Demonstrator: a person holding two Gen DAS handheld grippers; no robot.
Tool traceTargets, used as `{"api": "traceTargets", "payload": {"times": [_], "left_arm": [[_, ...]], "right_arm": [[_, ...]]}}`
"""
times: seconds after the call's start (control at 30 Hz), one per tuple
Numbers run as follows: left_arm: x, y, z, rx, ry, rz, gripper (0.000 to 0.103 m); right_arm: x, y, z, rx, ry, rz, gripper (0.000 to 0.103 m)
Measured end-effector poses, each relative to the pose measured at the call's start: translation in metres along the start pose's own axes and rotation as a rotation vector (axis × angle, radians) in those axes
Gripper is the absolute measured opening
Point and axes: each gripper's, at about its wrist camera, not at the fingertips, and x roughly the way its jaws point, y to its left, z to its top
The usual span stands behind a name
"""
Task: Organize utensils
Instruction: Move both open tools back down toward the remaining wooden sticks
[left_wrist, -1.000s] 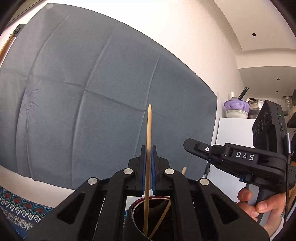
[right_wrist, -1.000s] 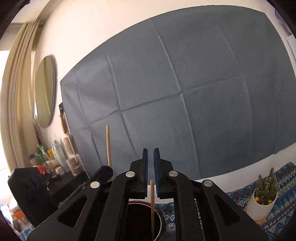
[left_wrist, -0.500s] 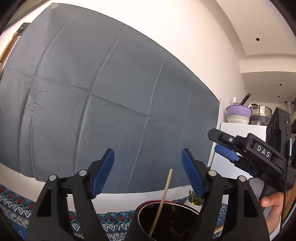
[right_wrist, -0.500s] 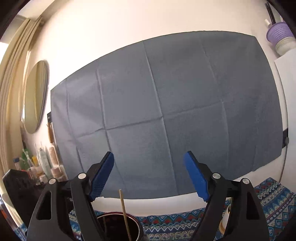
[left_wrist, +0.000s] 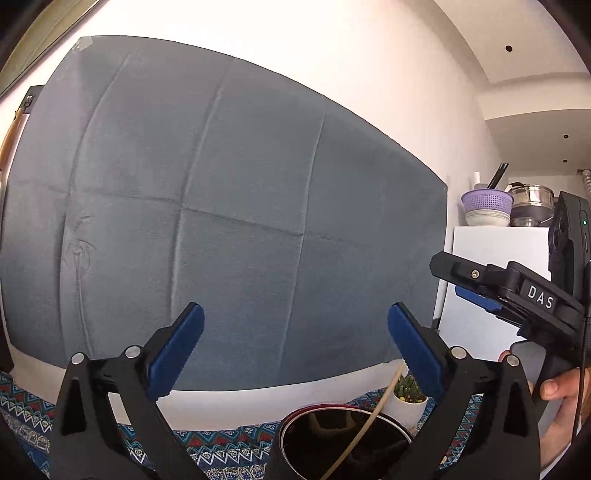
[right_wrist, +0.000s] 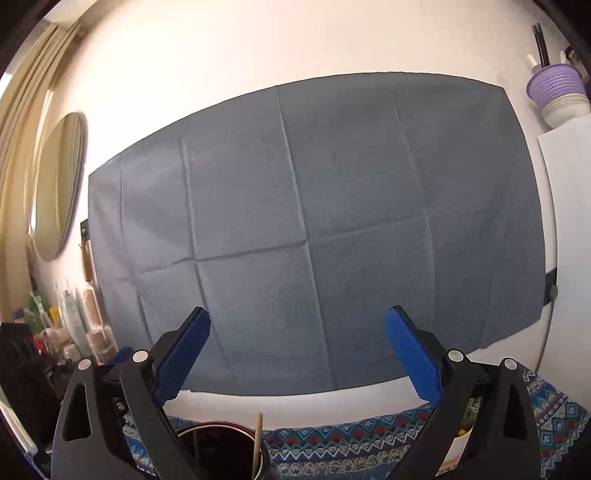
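Observation:
A dark round utensil cup with a red rim (left_wrist: 345, 435) stands on the patterned tablecloth below my left gripper (left_wrist: 295, 347), which is open and empty above it. A wooden chopstick (left_wrist: 373, 417) leans inside the cup. My right gripper (right_wrist: 297, 350) is open and empty; the same cup (right_wrist: 218, 448) shows below it at the lower left with a wooden chopstick (right_wrist: 257, 443) standing in it. The right gripper also appears at the right edge of the left wrist view (left_wrist: 480, 295), held by a hand.
A grey cloth (left_wrist: 221, 221) hangs on the wall behind. A small potted cactus (left_wrist: 408, 397) stands right of the cup. A white cabinet (left_wrist: 491, 280) with a purple basket and pots is at the right. Bottles (right_wrist: 70, 325) and a round mirror are at the left.
Both grippers were shut on a chopstick each over the cup; both opened and let the chopsticks drop into it. Both grippers have since risen and tilted up a little.

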Motion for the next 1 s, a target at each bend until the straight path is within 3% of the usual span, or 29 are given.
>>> {"api": "traceTargets", "payload": {"times": [0.23,0.57,1.0], "left_arm": [[-0.003,0.004,0.021,-0.074,0.055,0.044,0.097],[-0.038,-0.005,0.044,-0.048,0.113,0.142,0.097],[-0.094,-0.024,0.027,-0.009,0.197,0.185,0.097]], "right_arm": [[-0.001,0.001,0.007,-0.025,0.052,-0.023,0.093],[-0.027,-0.011,0.022,0.027,0.155,-0.041,0.094],[-0.070,-0.029,-0.017,0.120,0.356,-0.077,0.094]]}}
